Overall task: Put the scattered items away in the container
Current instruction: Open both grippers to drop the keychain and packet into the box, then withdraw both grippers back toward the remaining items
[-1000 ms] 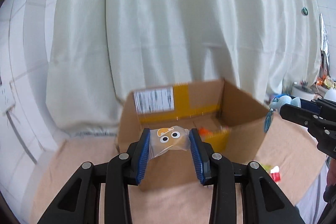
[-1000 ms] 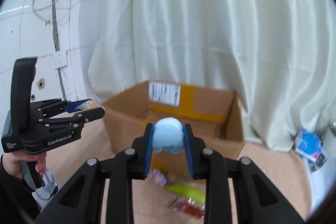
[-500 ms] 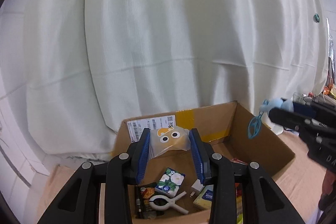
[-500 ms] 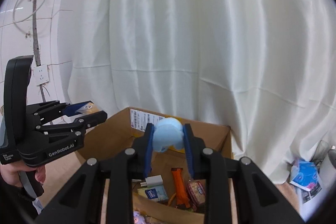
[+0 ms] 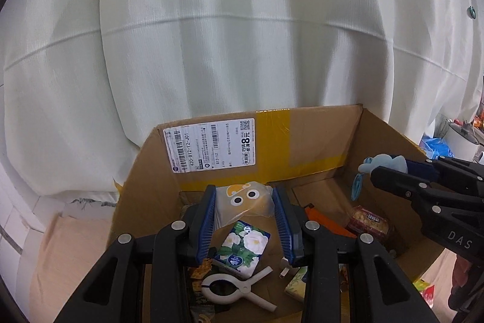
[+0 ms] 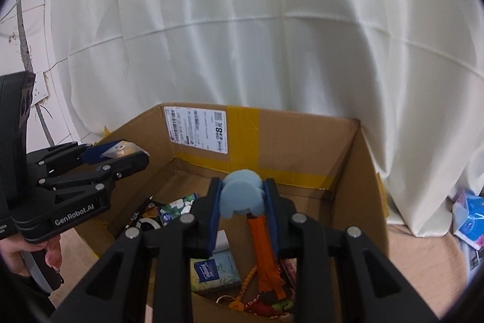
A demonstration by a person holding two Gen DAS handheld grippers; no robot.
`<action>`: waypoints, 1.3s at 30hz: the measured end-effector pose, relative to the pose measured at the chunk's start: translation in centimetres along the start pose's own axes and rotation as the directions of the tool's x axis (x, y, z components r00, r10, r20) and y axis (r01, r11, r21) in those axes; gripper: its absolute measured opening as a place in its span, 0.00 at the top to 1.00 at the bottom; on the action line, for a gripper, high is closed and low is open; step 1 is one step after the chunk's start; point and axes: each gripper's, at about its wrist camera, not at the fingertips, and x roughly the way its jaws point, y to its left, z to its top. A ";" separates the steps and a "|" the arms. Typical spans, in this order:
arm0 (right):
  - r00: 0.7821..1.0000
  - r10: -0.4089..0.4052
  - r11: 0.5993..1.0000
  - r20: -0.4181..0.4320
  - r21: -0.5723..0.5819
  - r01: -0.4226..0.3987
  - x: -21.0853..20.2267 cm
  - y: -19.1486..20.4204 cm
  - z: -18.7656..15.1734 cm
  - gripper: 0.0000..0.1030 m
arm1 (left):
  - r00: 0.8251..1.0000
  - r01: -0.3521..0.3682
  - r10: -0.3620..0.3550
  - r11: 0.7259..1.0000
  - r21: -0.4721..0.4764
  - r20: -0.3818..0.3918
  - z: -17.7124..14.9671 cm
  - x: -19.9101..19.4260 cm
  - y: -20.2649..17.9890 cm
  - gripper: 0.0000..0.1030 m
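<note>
Your left gripper (image 5: pixel 245 212) pinches a clear snack packet (image 5: pixel 243 200) w/ cartoon eyes, over the cardboard box (image 5: pixel 305 141) near its back wall. Right gripper (image 6: pixel 242 209) is clamped on a blue plush toy (image 6: pixel 240 196), also above the box.

The small print on the shipping label (image 5: pixel 211 146) of the cardboard box (image 5: pixel 317 141) is too fine to read. The box's near wall is cut off by the lower edge in the left wrist view. The gripper fingers (image 6: pixel 211 214) hide parts of the box's contents.
</note>
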 end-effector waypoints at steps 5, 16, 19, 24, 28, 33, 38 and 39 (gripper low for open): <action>1.000 -0.007 1.000 -0.007 0.012 0.007 0.3 -0.4 -0.2 0.70 | 1.000 0.004 -0.004 1.000 -0.004 -0.008 -0.1 0.6 -0.1 0.63; 1.000 -0.014 1.000 -0.006 0.020 0.015 0.9 -0.5 0.1 0.54 | 0.999 -0.026 0.025 0.999 -0.042 -0.022 0.0 0.9 0.5 0.42; 1.000 0.000 0.999 0.020 0.032 -0.001 0.0 -0.7 0.3 0.15 | 1.000 0.007 -0.007 0.997 -0.074 0.007 0.0 0.1 0.8 0.24; 0.996 -0.046 0.999 0.082 0.029 0.044 -2.3 -0.6 0.0 0.00 | 1.000 -0.014 0.012 0.996 -0.092 -0.017 -0.3 -0.7 0.9 0.08; 0.987 -0.037 0.996 0.158 0.086 0.024 -4.8 -1.3 -0.2 0.00 | 0.999 -0.036 0.035 0.996 -0.081 -0.016 -0.7 -1.7 0.6 0.01; 0.974 -0.046 0.993 0.223 0.117 0.020 -8.1 -1.1 -0.4 0.00 | 0.998 -0.042 0.046 0.995 -0.093 0.042 -1.4 -5.4 0.3 0.00; 0.965 -0.032 0.995 0.261 0.099 0.006 -11.7 0.2 -1.4 0.00 | 0.994 -0.049 0.059 0.994 -0.102 0.093 -2.5 -9.3 0.0 0.00; 0.964 -0.026 0.996 0.263 0.094 0.001 -12.3 0.5 -1.7 0.00 | 0.994 -0.045 0.055 0.994 -0.103 0.099 -2.8 -9.8 0.0 0.00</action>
